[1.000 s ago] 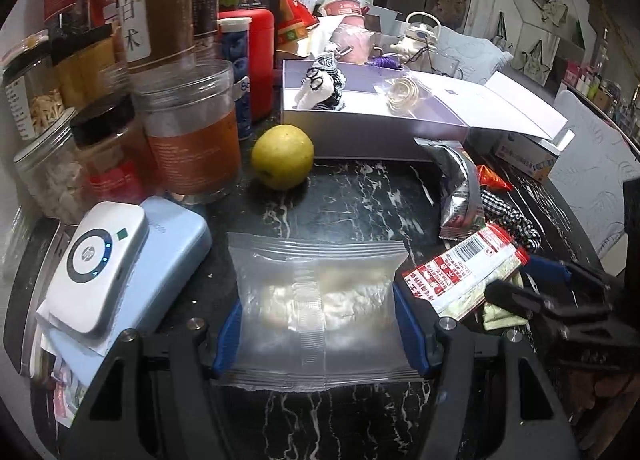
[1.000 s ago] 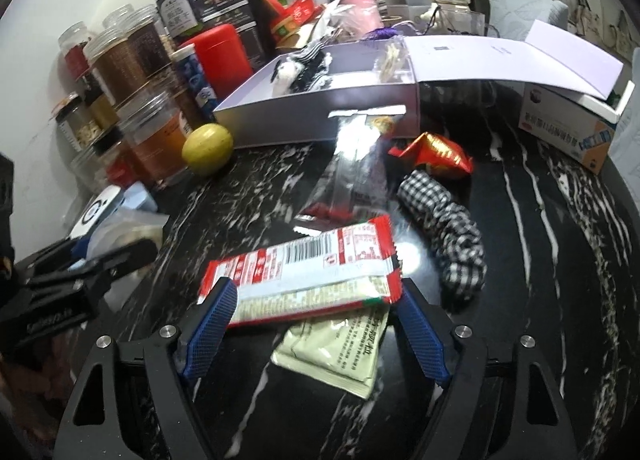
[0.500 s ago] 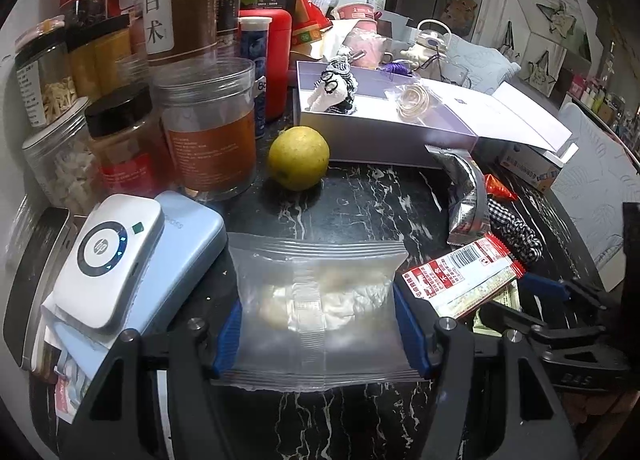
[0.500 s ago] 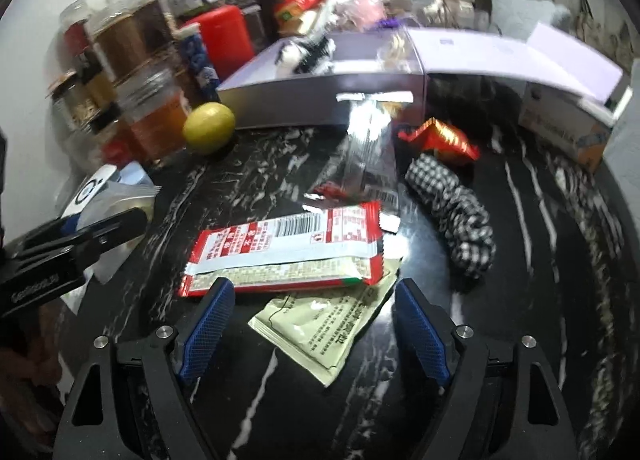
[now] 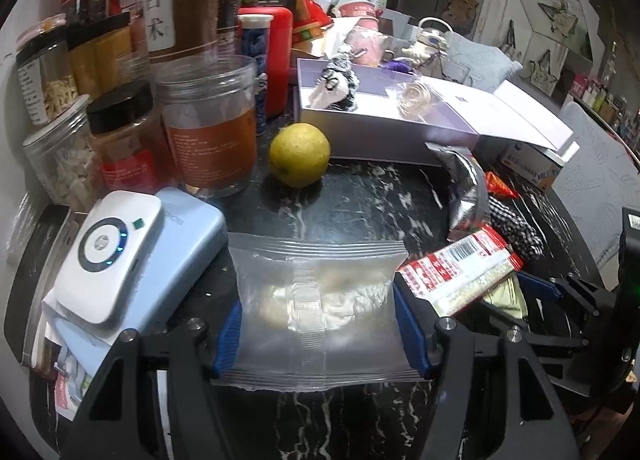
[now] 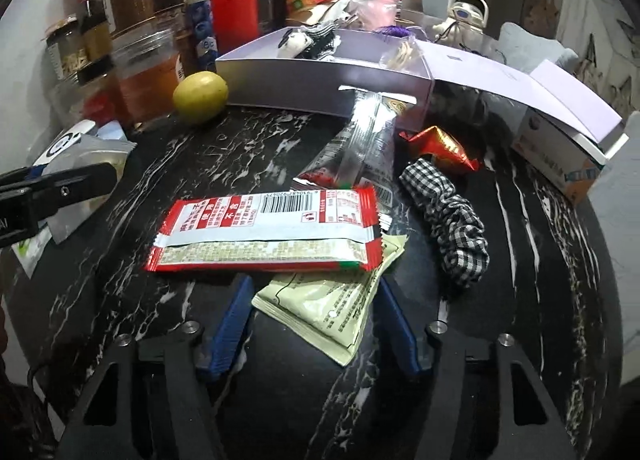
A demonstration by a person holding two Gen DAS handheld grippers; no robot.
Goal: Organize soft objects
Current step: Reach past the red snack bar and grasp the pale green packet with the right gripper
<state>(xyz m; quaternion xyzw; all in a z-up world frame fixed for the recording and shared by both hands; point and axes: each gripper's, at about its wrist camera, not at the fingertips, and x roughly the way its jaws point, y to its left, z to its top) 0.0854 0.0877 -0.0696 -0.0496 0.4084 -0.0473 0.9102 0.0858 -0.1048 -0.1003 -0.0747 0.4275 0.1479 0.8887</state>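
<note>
Since a second ago the right gripper [image 6: 312,324] has slid forward and narrowed, so its blue pads now flank the pale green sachet [image 6: 332,308] rather than standing wide of the red-and-white packet [image 6: 264,236]; the left gripper [image 5: 324,332] has crept toward the jars with the clear zip bag [image 5: 320,300] unchanged between its fingers. That bag is pinched from both sides, its edges bowed slightly inward, so the left jaws are closed on it, with the soft white contents bunched in the middle. On the right the jaws are part-way closed; the sachet's corners lie between the pads, but whether the pads touch it I cannot tell. In the right wrist view the red-and-white packet lies across the sachet at 12 o'clock from the gripper, the checked scrunchie [image 6: 448,223] at 2 o'clock, the silver wrapper [image 6: 360,147] beyond the packet, and the open lilac box [image 6: 320,83] far at 12 o'clock beside the yellow fruit [image 6: 200,97]. To do this step well, I judge the right pads should close gently on the sachet's free lower half, well away from the overlapping packet, then draw it out low and flat so the packet is not dragged along. The left grip should keep light, even pressure; squeezing harder would only buckle the bag.
</note>
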